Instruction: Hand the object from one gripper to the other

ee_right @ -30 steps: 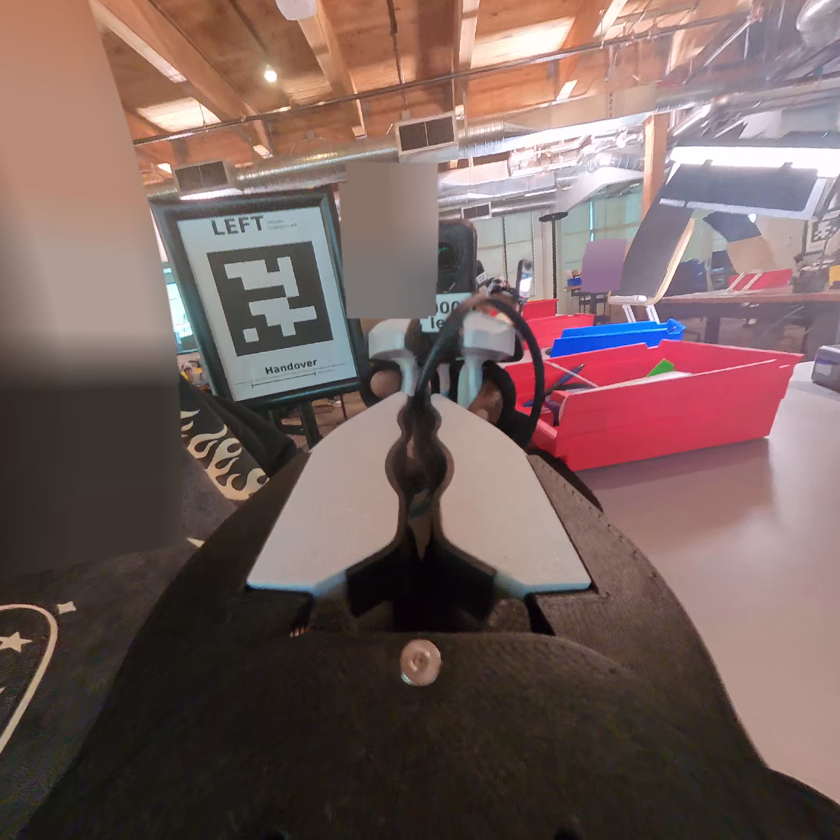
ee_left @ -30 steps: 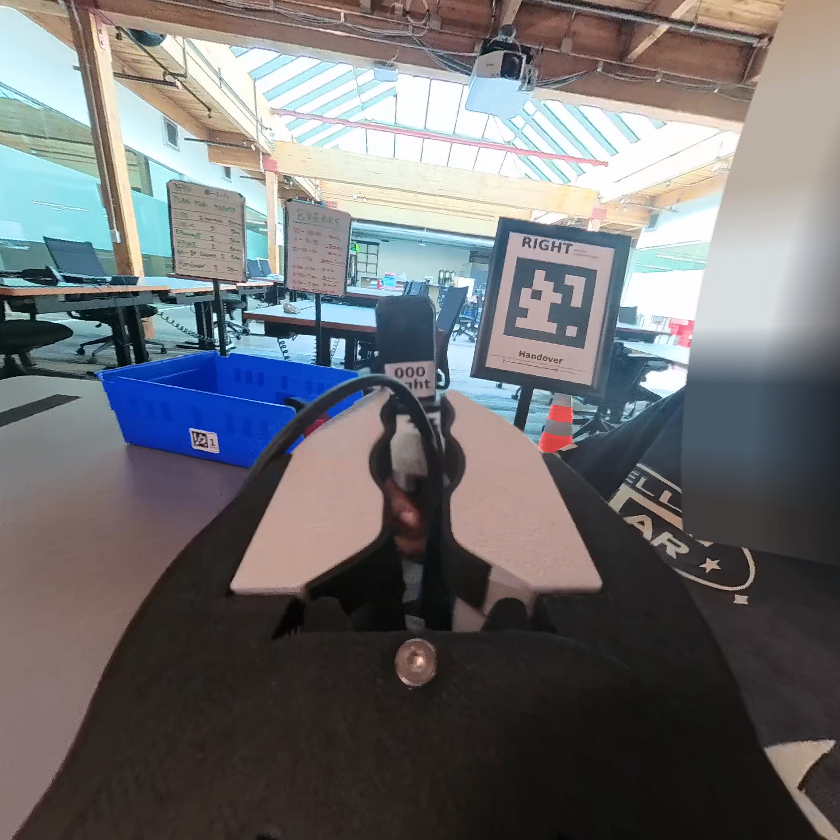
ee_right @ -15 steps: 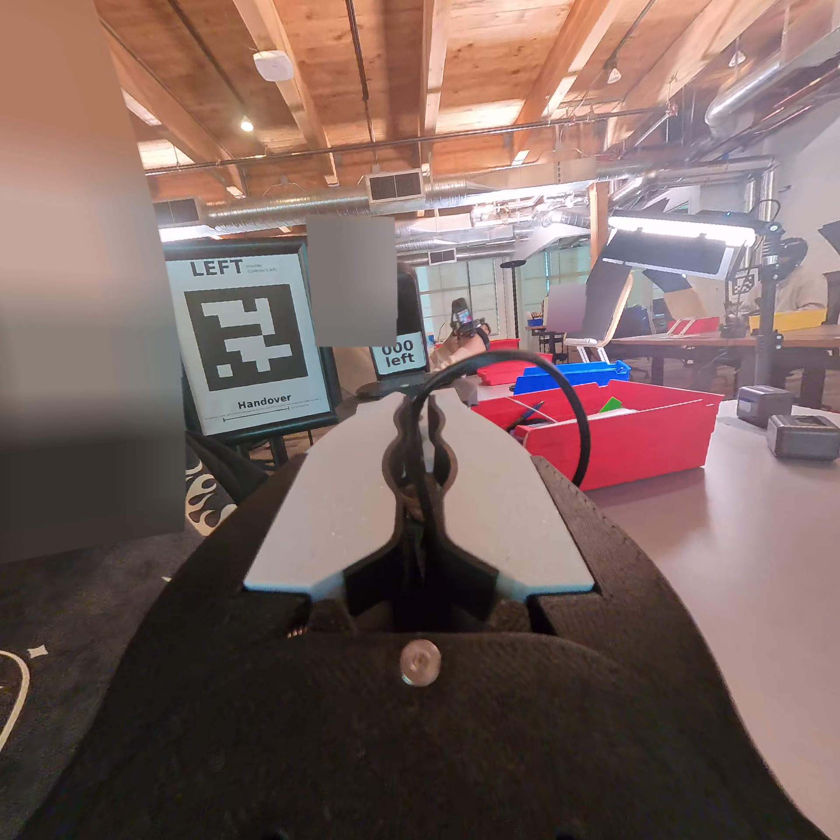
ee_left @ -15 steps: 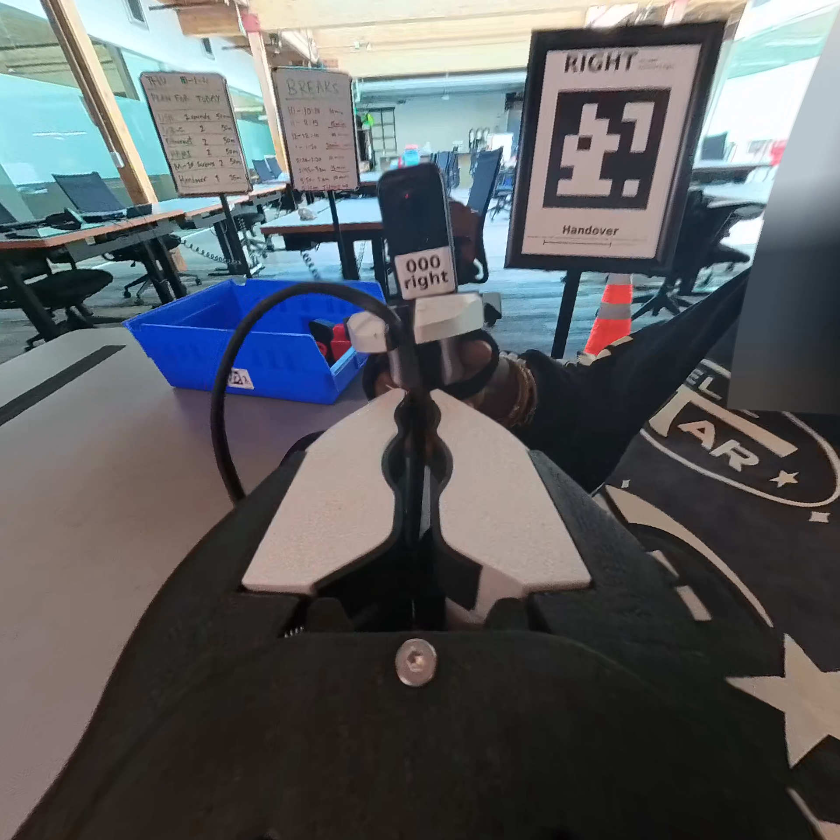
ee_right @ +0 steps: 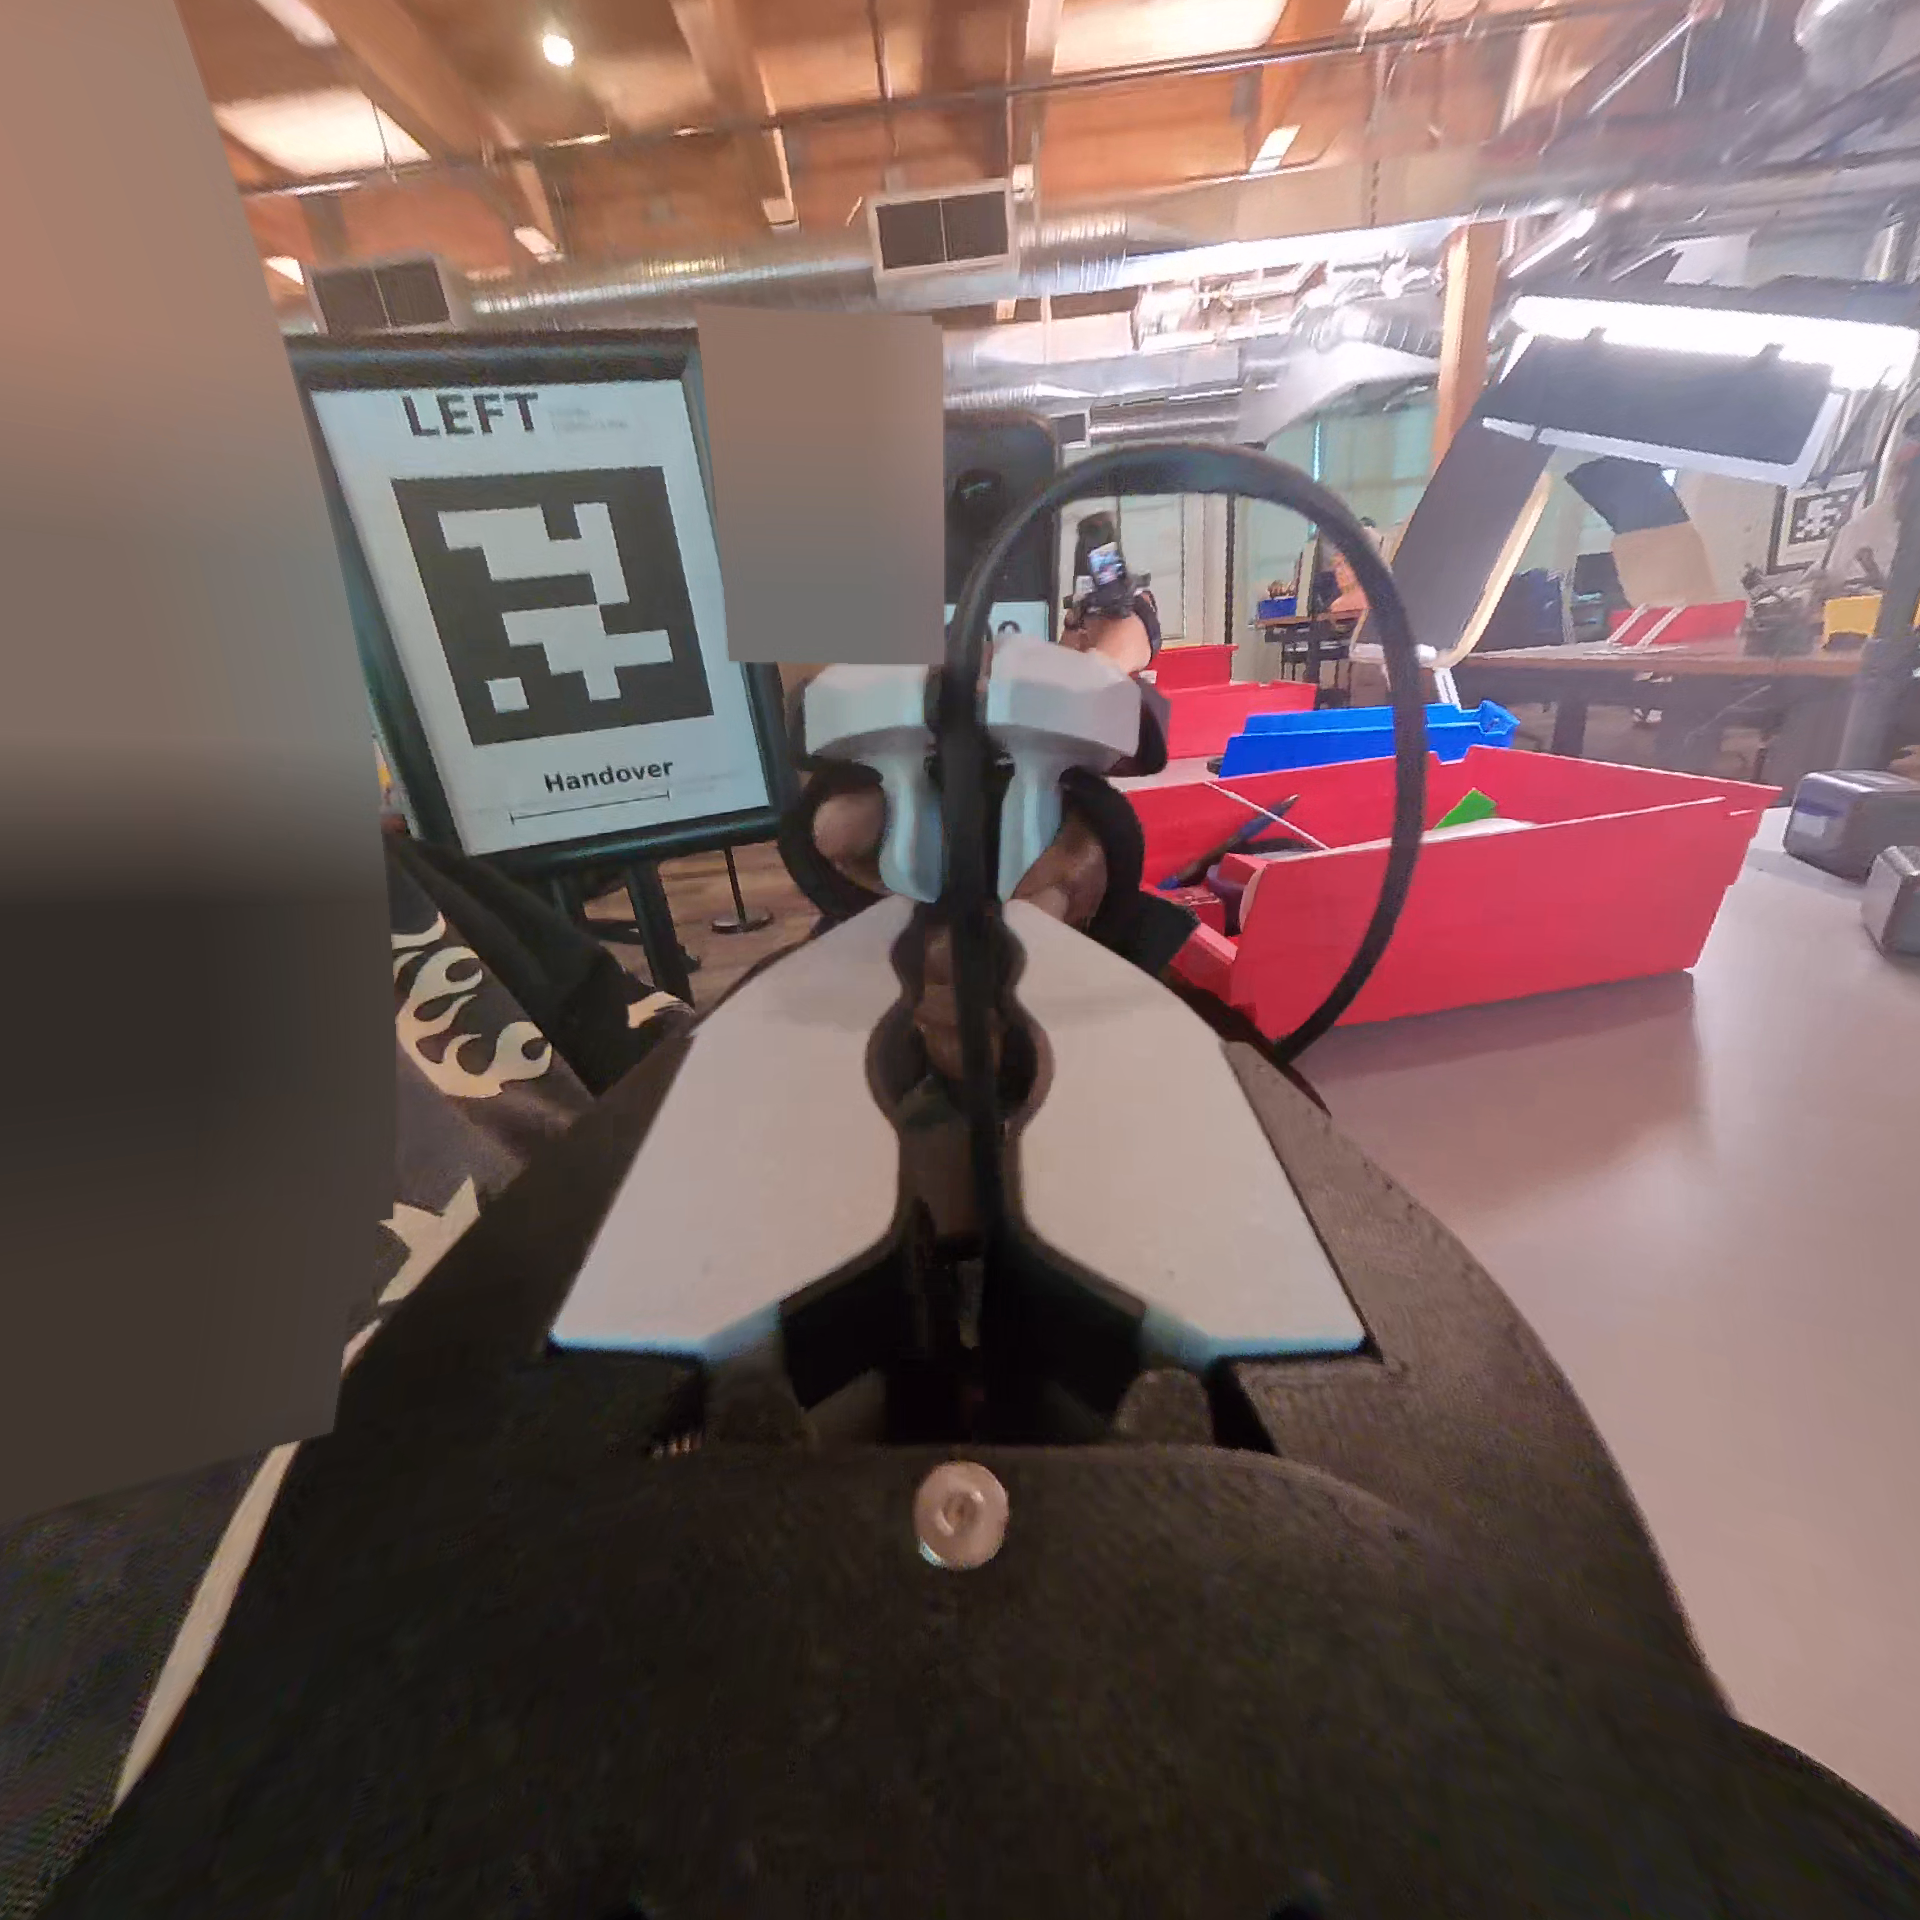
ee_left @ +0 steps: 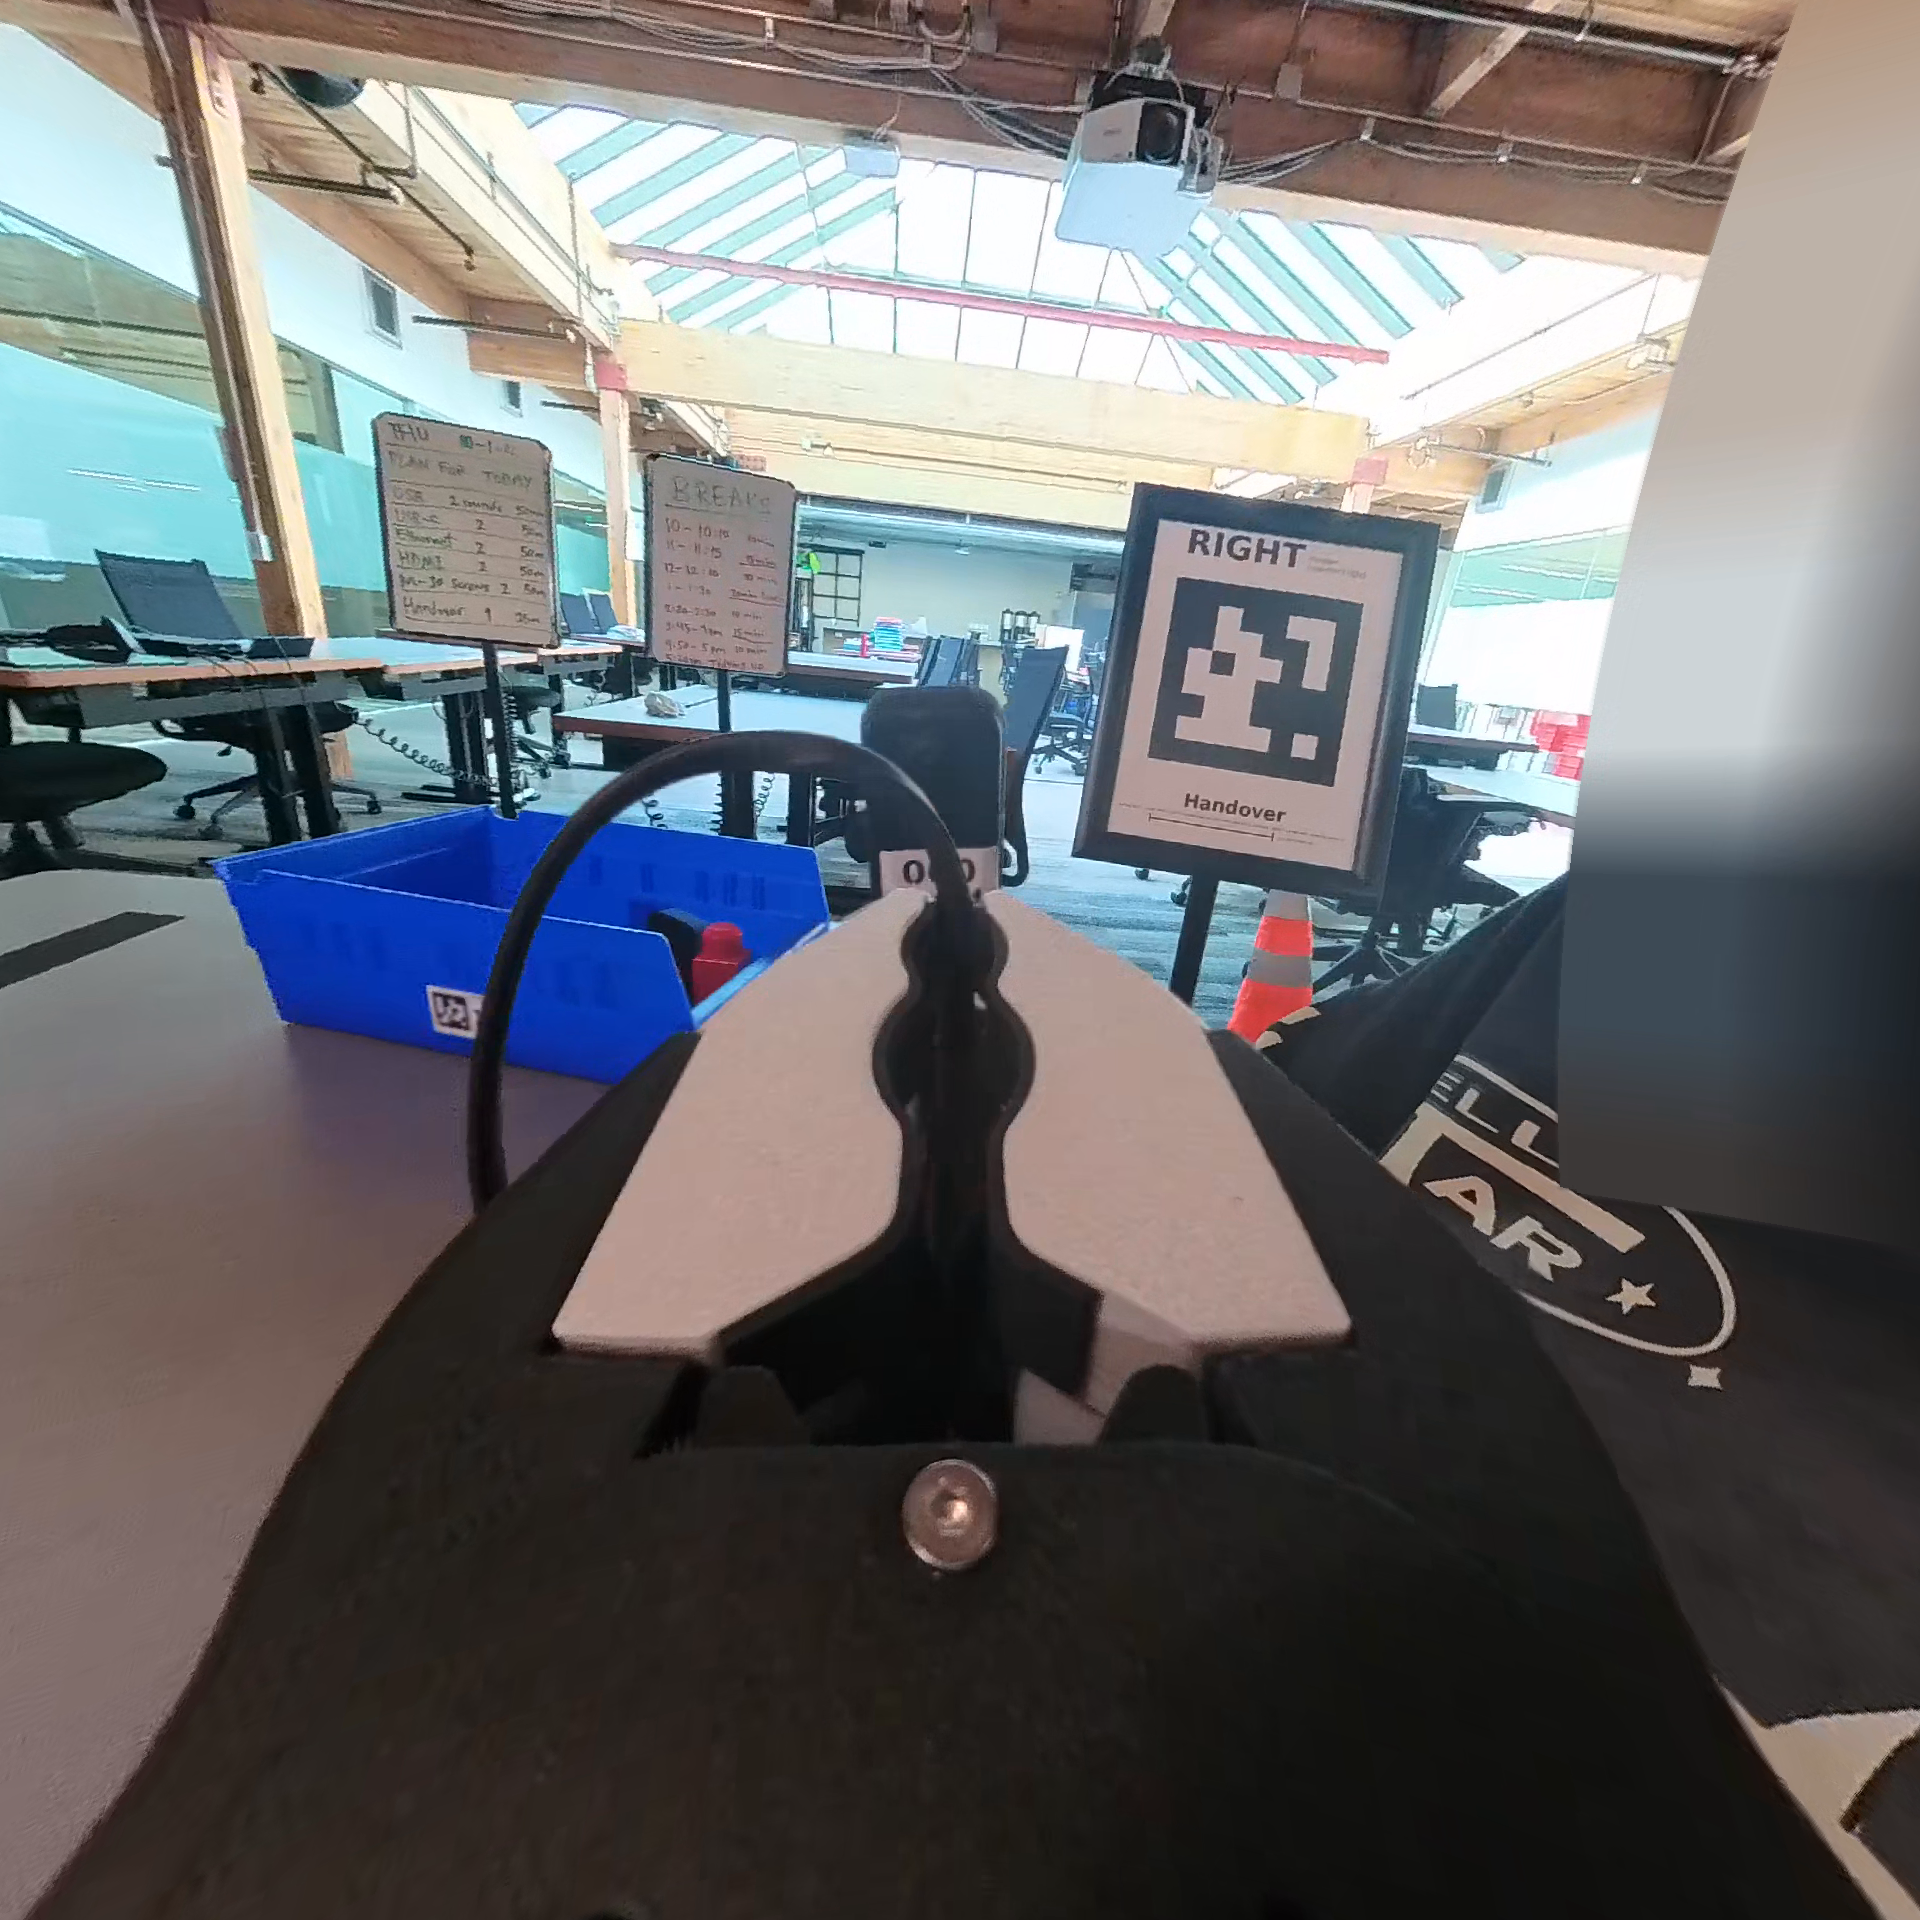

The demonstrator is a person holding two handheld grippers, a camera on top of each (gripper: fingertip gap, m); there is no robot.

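Note:
A black cable arcs in a loop above the table. My left gripper is shut on it, and the cable runs down between its grey fingers. My right gripper is also shut on the cable, with the strand running along its jaw gap. The two grippers face each other almost tip to tip. The left gripper shows just beyond the right one's tips, and a hand is behind it. In the left wrist view only the right gripper's black camera body shows; its fingers are hidden.
A blue bin with small parts stands on the grey table. A red bin and grey devices sit on the table. Framed marker signs stand beyond the table edge, beside an orange cone.
A second ago the left jaws were open around the cable; they have closed on it. Since half a second ago the two grippers have come closer, almost tip to tip.

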